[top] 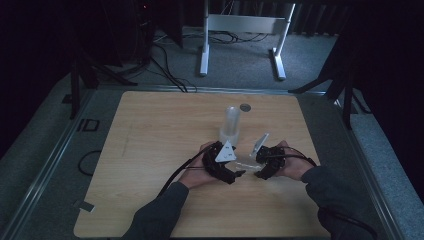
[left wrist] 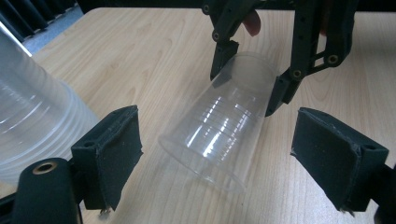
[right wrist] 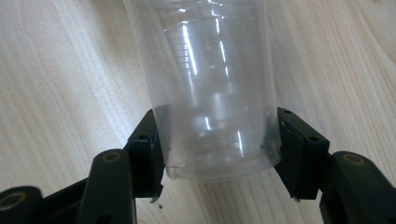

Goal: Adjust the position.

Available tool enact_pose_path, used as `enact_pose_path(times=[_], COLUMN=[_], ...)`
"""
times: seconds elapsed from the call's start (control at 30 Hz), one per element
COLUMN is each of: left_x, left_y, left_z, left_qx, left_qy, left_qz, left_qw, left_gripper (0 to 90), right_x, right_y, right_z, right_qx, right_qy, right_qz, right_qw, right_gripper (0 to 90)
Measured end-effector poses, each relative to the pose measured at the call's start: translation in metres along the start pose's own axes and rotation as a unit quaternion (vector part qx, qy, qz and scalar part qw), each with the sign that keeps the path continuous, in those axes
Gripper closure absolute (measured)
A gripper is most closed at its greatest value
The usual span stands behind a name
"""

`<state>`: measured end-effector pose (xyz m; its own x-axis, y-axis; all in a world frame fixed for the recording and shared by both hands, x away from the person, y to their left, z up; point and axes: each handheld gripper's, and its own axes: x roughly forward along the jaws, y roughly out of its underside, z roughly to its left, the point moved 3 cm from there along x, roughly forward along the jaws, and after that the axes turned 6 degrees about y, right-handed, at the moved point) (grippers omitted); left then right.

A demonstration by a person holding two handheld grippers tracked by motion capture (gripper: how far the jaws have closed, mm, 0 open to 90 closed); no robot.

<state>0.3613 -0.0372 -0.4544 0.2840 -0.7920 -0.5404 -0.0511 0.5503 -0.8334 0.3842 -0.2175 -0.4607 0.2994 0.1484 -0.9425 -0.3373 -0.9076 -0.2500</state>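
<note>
Both forearms come in from the near edge of the wooden table (top: 150, 150), hands close together just right of its middle; bare wood lies open all around to every edge. Behind them a stack of clear cups (top: 231, 125) stands upright. Right gripper (right wrist: 217, 154) pinches a single clear plastic cup (left wrist: 219, 135) near its closed base, held tilted just above the wood. Left gripper (left wrist: 217, 154) is spread wide, pads either side of that cup's open rim, not touching

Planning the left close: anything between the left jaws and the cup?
Nothing visible. The clear cup lies tilted between the open left gripper pads, its base end clamped by the right gripper. The cup stack sits off to the side.
</note>
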Motion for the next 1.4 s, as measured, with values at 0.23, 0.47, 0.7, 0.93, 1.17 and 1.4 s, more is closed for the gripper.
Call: enact_pose_path(times=[0.23,0.47,0.7,0.93,1.17,1.4], left_x=[-0.005,-0.011,-0.013,-0.013,-0.011,-0.010], left_y=[0.000,0.003,0.006,0.007,0.008,0.008], left_z=[0.004,0.009,0.013,0.015,0.016,0.019], left_qx=[-0.010,-0.016,-0.025,-0.032,-0.043,-0.053], left_qy=[-0.005,-0.014,-0.018,-0.020,-0.019,-0.027], left_qz=[-0.010,-0.012,-0.016,-0.016,-0.011,-0.011], left_qw=[0.9999,0.9997,0.9994,0.9992,0.9988,0.9982], left_gripper=[15.9,15.9,16.0,16.5,16.6,18.2], right_x=[0.001,0.001,0.002,0.004,0.005,0.001], right_y=[0.007,0.015,0.021,0.026,0.028,0.030], right_z=[-0.004,-0.008,-0.011,-0.015,-0.016,-0.014], right_qx=[0.027,0.054,0.080,0.118,0.147,0.188], right_qy=[0.005,0.015,0.023,0.038,0.060,0.087], right_qz=[-0.011,-0.019,-0.029,-0.037,-0.053,-0.072], right_qw=[0.9996,0.9982,0.9962,0.9916,0.9858,0.9757], right_gripper=[41.8,41.9,42.0,42.0,42.0,42.1])
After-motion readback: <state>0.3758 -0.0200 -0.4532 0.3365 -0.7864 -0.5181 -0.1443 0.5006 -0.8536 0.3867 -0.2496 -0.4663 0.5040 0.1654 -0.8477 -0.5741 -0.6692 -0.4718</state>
